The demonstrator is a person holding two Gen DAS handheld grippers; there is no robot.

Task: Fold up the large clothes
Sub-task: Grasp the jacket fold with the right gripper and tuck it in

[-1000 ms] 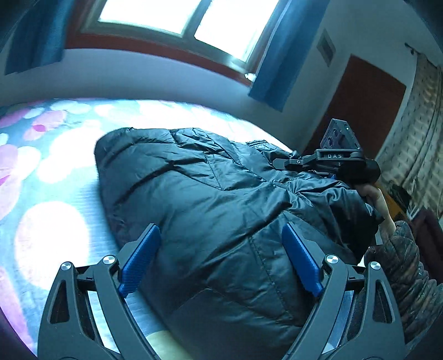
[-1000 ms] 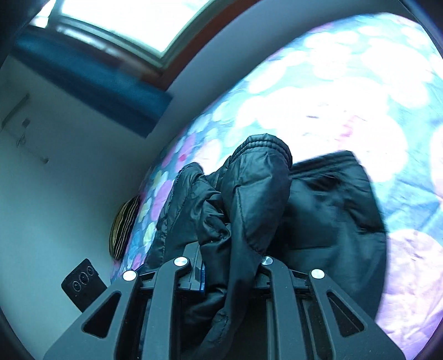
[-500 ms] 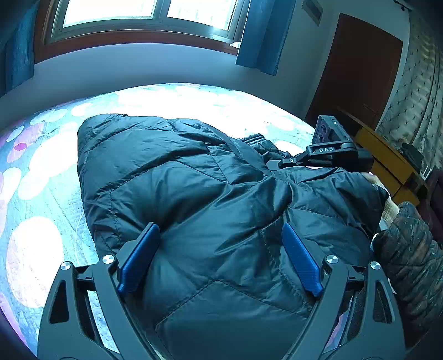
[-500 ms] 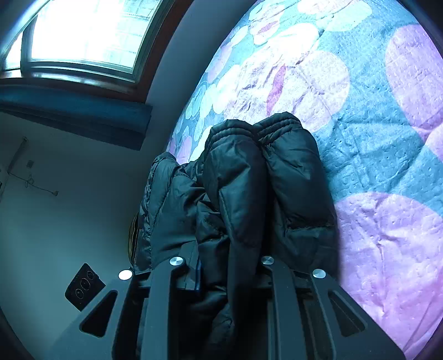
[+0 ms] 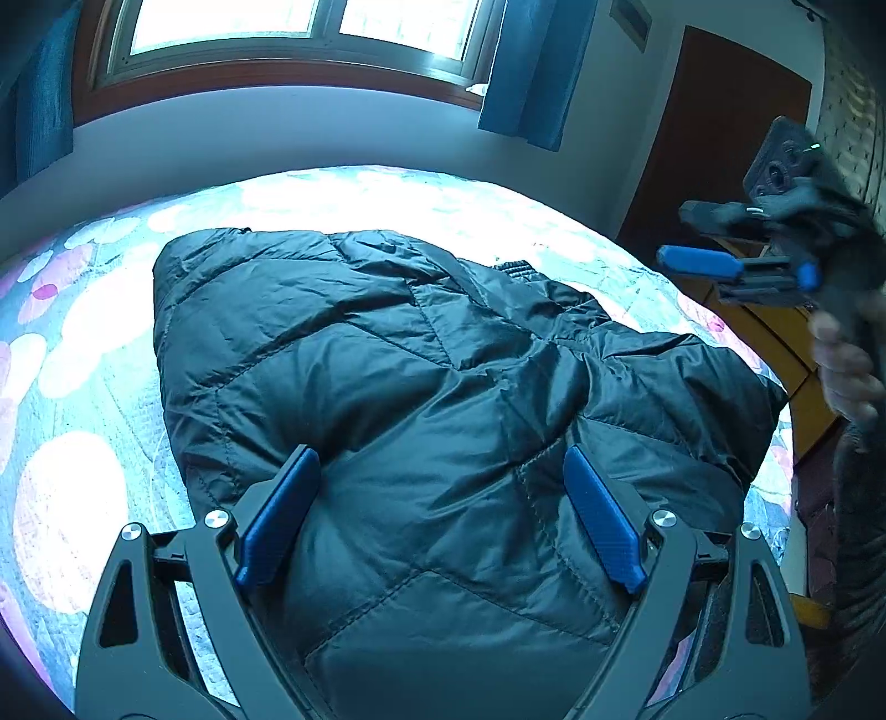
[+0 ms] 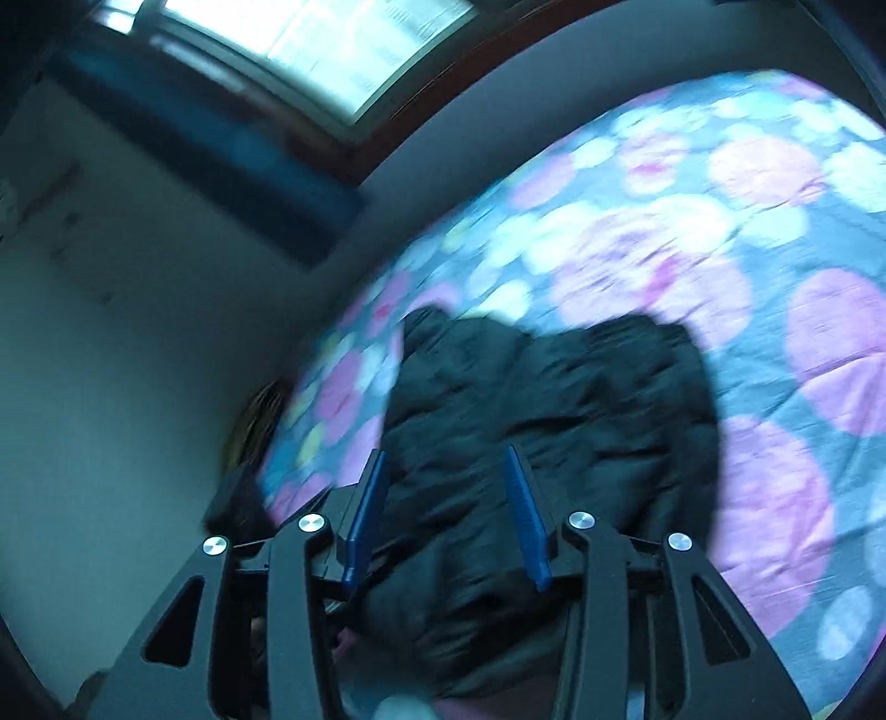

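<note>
A black quilted puffer jacket (image 5: 443, 421) lies bunched and folded over on a bed with a pastel circle-print cover (image 5: 72, 343). My left gripper (image 5: 443, 459) is open, its blue pads spread wide just above the jacket's near part, holding nothing. My right gripper (image 6: 446, 459) is open and empty above the jacket (image 6: 554, 410), which looks blurred in the right wrist view. The right gripper also shows in the left wrist view (image 5: 692, 260), raised in the air to the right of the jacket, held by a hand.
A window (image 5: 288, 33) with blue curtains (image 5: 520, 72) is on the far wall. A dark wooden door (image 5: 720, 133) and a yellow-brown cabinet (image 5: 786, 343) stand to the right of the bed. A striped item (image 6: 260, 421) lies at the bed's edge.
My right gripper has let go of the jacket sleeve, opened and lifted away upward. The jacket now lies on the bed. My left gripper stays open above it.
</note>
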